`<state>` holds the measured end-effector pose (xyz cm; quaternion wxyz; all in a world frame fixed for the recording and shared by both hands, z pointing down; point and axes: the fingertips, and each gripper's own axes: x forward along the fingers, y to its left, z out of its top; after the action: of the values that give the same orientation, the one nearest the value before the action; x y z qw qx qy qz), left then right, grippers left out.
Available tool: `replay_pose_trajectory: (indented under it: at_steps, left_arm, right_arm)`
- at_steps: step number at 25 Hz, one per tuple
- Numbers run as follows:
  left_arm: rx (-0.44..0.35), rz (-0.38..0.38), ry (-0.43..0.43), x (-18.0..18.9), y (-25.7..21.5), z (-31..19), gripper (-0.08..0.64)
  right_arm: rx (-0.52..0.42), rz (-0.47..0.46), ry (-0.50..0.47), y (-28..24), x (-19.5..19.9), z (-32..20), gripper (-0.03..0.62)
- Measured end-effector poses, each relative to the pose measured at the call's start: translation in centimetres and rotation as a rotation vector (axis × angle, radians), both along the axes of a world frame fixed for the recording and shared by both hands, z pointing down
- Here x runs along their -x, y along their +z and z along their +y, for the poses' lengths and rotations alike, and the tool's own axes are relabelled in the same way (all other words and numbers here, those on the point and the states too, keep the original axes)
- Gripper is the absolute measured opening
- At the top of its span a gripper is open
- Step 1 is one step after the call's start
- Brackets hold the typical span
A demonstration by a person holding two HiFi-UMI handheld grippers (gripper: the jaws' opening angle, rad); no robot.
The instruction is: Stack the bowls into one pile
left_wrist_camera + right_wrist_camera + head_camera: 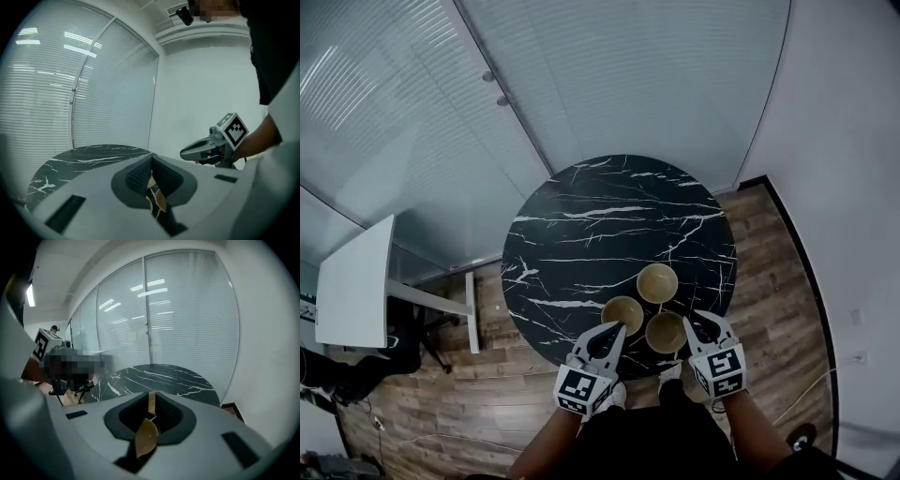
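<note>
Three tan bowls stand apart near the front edge of the round black marble table point(581, 216): one further back point(657, 282), one at front left point(622, 315), one at front right point(666, 331). My left gripper point(612, 330) points at the front-left bowl from just short of it, its jaws together and empty. In the left gripper view point(151, 161) bowl rims point(159, 199) show through the slit below the tips. My right gripper point(698, 323) hovers beside the front-right bowl's right rim. Its jaws point(151, 397) stand a narrow slit apart, with a bowl point(146, 437) showing beyond them, not between the pads.
The table stands on a wood floor point(778, 272) before a glass wall with blinds point(609, 84). A white desk point(356, 281) lies at the left, with dark gear point(356, 370) under it. The person's arms and dark clothing fill the bottom of the head view.
</note>
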<state>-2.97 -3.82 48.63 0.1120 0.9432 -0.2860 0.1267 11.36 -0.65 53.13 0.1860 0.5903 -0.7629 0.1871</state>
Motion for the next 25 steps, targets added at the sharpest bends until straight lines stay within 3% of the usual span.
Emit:
replay_pose_trajectory:
  at_steps: [14,19,25]
  left_arm:
    - [0.060,-0.080,-0.163,0.0,3.9,-1.0,0.015]
    - [0.072,-0.107,-0.207,0.3,4.5,-1.1,0.014]
    - [0.086,-0.107,-0.253,0.6,5.1,-0.6,0.014]
  right_arm:
    - [0.276,-0.009,-0.212,10.7,0.3,-0.1,0.134]
    - [0.395,-0.037,-0.232,13.9,0.4,0.2,0.166]
    - [0.451,-0.038,-0.258,16.0,0.7,0.2,0.164]
